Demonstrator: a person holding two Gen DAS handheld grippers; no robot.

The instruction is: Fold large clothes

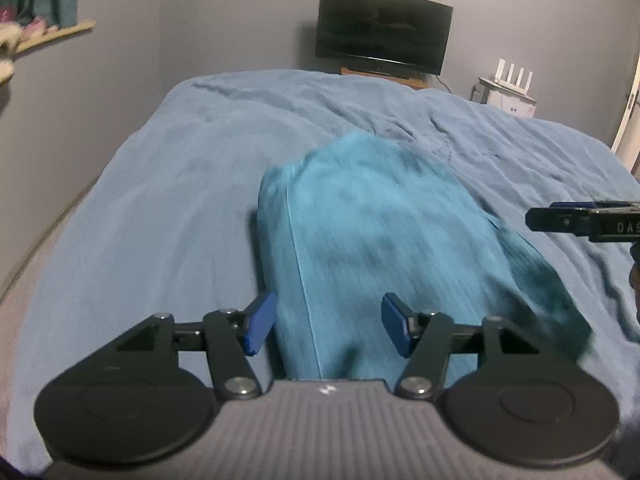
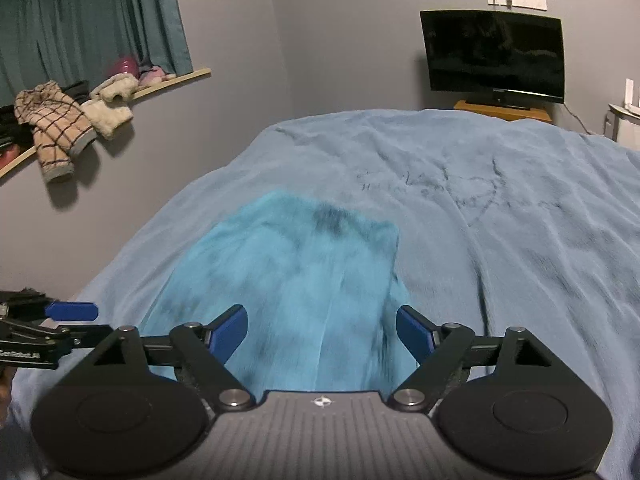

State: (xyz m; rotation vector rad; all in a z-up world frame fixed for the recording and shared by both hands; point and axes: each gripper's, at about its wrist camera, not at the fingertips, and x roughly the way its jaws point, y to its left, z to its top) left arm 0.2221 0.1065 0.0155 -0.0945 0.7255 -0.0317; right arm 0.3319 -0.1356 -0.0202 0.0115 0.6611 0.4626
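A turquoise garment [image 1: 380,240] lies blurred on the blue bedspread [image 1: 160,200], stretching away from the near edge of the bed. My left gripper [image 1: 328,326] hangs over its near end, jaws open, and the cloth shows between the blue pads without being pinched. In the right wrist view the same garment [image 2: 300,272] runs ahead of my right gripper [image 2: 322,336], which stands wide open above its near end, on the bedspread [image 2: 500,220]. The two grippers are side by side: the right one's fingers [image 1: 560,216] show at the right edge, the left one's fingers [image 2: 72,311] at the left edge.
A dark television [image 2: 494,54] on a wooden stand sits beyond the foot of the bed, with a white router [image 1: 514,76] on a small table to its right. A window ledge [image 2: 176,80] on the left wall holds loose clothes [image 2: 56,128] under teal curtains.
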